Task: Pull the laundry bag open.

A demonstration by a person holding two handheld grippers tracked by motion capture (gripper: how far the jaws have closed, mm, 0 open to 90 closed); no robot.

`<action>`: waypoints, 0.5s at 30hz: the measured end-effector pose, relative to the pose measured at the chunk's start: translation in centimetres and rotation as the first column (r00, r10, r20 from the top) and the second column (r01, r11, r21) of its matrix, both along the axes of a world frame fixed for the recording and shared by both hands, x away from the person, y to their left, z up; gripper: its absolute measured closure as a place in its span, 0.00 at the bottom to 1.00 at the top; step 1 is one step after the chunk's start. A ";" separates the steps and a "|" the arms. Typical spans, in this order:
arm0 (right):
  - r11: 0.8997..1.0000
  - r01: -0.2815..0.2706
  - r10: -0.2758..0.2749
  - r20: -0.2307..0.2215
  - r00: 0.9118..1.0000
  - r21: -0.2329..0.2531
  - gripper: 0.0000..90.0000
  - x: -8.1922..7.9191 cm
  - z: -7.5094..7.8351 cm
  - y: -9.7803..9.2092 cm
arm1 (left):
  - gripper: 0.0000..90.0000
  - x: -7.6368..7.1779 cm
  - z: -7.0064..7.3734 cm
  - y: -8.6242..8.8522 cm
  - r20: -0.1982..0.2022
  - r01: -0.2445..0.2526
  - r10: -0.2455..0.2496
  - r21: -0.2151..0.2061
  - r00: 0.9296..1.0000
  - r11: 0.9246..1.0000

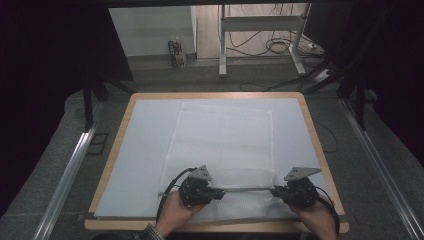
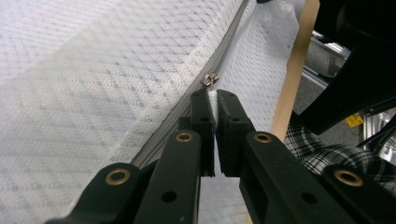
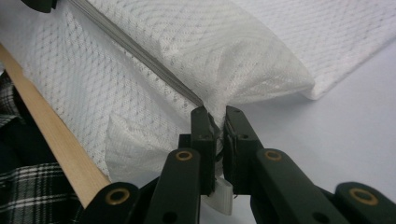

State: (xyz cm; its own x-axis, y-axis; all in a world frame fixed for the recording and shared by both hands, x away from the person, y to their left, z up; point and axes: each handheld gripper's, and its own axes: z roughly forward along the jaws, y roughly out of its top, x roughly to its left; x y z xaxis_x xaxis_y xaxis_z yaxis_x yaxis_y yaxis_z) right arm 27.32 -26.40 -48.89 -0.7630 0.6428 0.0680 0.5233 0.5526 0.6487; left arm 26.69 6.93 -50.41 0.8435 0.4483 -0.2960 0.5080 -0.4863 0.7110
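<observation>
A light, limp mesh laundry bag (image 1: 222, 145), spread on the table (image 1: 310, 120), is gripped along its near-edge zipper (image 1: 247, 189): left gripper (image 1: 220, 192) clamped on the pull tab, right gripper (image 1: 276, 191) clenched on the zipper's end.

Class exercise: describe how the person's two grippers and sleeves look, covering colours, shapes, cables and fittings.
The left gripper and the right gripper are black, each topped by a grey three-cornered plate. Black cables trail from them. In the gripper views the jaws are flat black bars with brass-coloured rivets and round holes. A plaid sleeve covers the left wrist.
</observation>
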 end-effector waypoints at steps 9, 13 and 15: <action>1.000 0.013 -0.013 0.004 1.000 -0.016 0.92 0.1 -0.1 -0.1 | 0.97 -0.3 0.0 0.9 0.013 -0.012 0.012 0.023 1.000 1.000; 1.000 0.019 -0.019 0.006 1.000 -0.017 0.92 0.1 -0.1 -0.3 | 0.97 -0.5 -0.1 1.5 0.005 -0.029 0.029 0.014 1.000 0.999; 1.000 0.014 -0.014 0.003 1.000 -0.012 0.92 0.1 -0.1 -0.3 | 0.97 -0.5 -0.1 1.8 0.002 -0.033 0.033 0.013 0.999 0.999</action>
State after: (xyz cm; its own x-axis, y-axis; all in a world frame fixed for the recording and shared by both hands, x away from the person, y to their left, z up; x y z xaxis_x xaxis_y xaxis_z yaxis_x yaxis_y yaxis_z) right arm 27.41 -26.71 -48.98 -0.7538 0.6545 0.0581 0.5297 0.5531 0.6430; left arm 26.14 8.70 -50.53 0.8288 0.4794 -0.2887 0.5226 -0.4786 0.7055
